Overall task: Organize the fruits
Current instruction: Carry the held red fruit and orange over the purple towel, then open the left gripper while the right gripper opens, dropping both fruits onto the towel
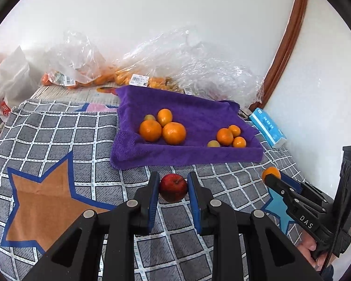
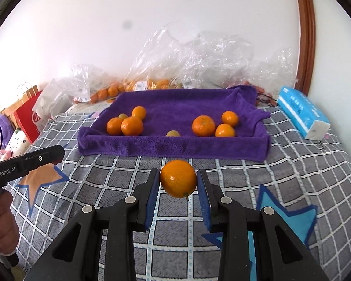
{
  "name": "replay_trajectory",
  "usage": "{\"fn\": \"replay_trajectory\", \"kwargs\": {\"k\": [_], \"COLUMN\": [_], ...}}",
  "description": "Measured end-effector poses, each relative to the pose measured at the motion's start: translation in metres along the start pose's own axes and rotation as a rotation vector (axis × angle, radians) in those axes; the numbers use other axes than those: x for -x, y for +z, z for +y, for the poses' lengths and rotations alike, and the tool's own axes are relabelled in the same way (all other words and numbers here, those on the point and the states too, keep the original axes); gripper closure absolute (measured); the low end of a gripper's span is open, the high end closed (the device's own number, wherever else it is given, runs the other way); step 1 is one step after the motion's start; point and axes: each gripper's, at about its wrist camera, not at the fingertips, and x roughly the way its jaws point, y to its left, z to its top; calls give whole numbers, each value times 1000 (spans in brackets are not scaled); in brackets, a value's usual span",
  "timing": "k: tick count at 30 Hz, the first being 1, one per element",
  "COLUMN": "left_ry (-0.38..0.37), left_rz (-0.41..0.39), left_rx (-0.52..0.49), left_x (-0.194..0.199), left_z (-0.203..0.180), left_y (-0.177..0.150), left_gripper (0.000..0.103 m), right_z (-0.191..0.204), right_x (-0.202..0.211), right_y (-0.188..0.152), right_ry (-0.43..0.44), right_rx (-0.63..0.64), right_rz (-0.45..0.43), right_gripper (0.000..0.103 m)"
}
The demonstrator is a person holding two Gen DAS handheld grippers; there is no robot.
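Black gripper fingers with blue pads fill the foreground of both wrist views. Left gripper is closed on a red apple, stem dimple facing the camera. Right gripper clamps an orange with its long axis tilted and its stem end pointing down toward the camera. Both fruits are held above a grey checked blanket, just before a purple towel-lined tray holding two clusters of oranges.
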Motion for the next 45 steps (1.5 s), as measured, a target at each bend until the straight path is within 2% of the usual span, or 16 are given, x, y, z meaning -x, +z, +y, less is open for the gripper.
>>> {"fn": "replay_trajectory", "kwargs": {"k": [14,27,34,41,45], "left_ry": [-2,22,21,19,18], "left_rz": [-27,-57,-43,-6,7], "left_rx": [-14,-9,19,31,18], "left_x": [24,27,4,-39,-66], "left_z": [-23,-19,-3,4,3], "left_y": [18,50,75,99,106], "left_gripper": [80,80,80,80,80], "right_z": [-18,-28,-39,-51,-64], "right_x": [33,29,6,-33,-63], "right_y": [18,49,76,99,102], "right_ry": [-11,-20,-27,-43,-47], "right_rx": [-56,-84,-84,-70,-80], "right_rz": [-36,-38,-42,-47,-19], "right_gripper": [71,70,70,70,70]}}
